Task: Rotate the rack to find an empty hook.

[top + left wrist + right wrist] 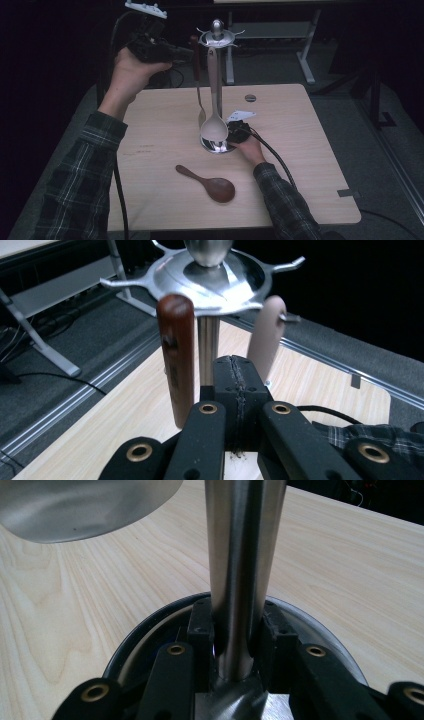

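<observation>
The right gripper [235,640] jaws clasp the rack's pole [240,570] just above its base on the counter [300,165]. The left gripper [236,385], jaws clenched empty, hangs beside the brown handle [176,355] near the rack's top.

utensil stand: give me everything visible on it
The utensil stand looks like polished metal: a round base on the wooden table, an upright pole, and a disc top with radiating hooks and a ball knob. It stands upright near the table's middle. A pale spoon and a utensil with a brown wooden handle hang from its hooks. The right tongs clamp the pole just above the base.
</observation>
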`<state>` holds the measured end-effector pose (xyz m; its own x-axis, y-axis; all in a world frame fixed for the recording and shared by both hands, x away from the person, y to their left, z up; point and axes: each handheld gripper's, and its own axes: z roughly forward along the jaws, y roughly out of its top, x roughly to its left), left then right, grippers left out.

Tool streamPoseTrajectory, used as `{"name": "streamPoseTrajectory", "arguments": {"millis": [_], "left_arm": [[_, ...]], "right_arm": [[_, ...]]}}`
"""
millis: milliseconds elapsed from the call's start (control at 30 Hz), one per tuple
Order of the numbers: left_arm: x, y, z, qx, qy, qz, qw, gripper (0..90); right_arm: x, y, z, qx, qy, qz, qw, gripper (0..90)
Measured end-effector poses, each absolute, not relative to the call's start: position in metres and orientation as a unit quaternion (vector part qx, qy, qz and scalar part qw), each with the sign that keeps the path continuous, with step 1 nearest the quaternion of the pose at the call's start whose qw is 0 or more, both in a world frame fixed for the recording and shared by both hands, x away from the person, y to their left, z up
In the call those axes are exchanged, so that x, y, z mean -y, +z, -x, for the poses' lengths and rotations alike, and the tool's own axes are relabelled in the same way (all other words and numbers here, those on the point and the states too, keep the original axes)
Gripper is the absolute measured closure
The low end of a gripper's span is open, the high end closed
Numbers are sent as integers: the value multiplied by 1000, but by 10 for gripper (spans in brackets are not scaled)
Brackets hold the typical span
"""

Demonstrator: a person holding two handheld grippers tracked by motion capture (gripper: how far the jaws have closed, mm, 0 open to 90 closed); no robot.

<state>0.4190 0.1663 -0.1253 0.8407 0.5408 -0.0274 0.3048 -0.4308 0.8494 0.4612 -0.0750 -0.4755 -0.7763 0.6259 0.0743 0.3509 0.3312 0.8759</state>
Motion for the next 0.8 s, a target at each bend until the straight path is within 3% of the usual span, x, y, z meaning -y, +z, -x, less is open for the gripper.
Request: {"name": "streamPoseTrajectory", "arguments": {"millis": [600,800], "left_arm": [[-153,-123,-445,-273,173,-830,455,897],[-154,-116,-432,-260,167,-823,477,897]], "right_arm": [[73,-475,-460,-805,486,-306,147,716],[72,-476,-460,-806,485,-305,150,716]]}}
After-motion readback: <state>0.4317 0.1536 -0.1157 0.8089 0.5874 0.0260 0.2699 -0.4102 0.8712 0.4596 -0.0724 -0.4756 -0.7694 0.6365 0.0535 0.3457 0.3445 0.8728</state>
